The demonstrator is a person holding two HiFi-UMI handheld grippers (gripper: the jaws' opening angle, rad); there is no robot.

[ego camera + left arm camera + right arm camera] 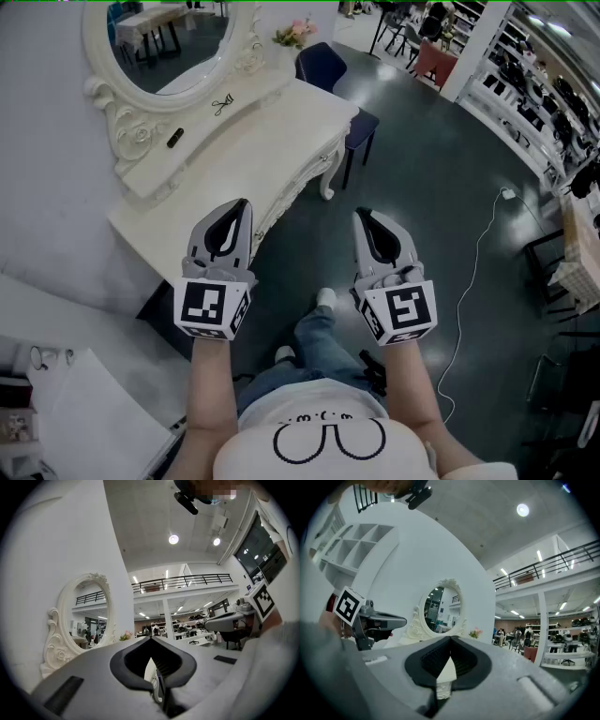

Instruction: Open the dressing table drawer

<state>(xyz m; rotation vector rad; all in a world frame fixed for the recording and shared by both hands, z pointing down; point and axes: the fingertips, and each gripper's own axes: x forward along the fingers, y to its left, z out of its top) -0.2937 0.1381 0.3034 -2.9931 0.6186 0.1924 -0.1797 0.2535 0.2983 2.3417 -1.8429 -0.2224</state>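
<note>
Dressing table (272, 122): standing at the head view's upper left against the wall, white and carved, carrying an oval mirror (169, 37).
Left gripper (244, 204): hovering level in front of the table edge, jaws clenched together on nothing.
Drawer (292, 186): sitting shut in the carved front panel under the tabletop, just past the left gripper's tips; its pull is too small to make out.
Drawer handling: probably sliding stiffly, being rigid painted wood, light to moderate in weight, with a smooth finish that may slip; the grip likely belongs on the pull or the lower lip, at mid-front.
Right gripper (362, 216): pointing level over the dark floor, well apart from the table, jaws pressed shut and empty.
</note>
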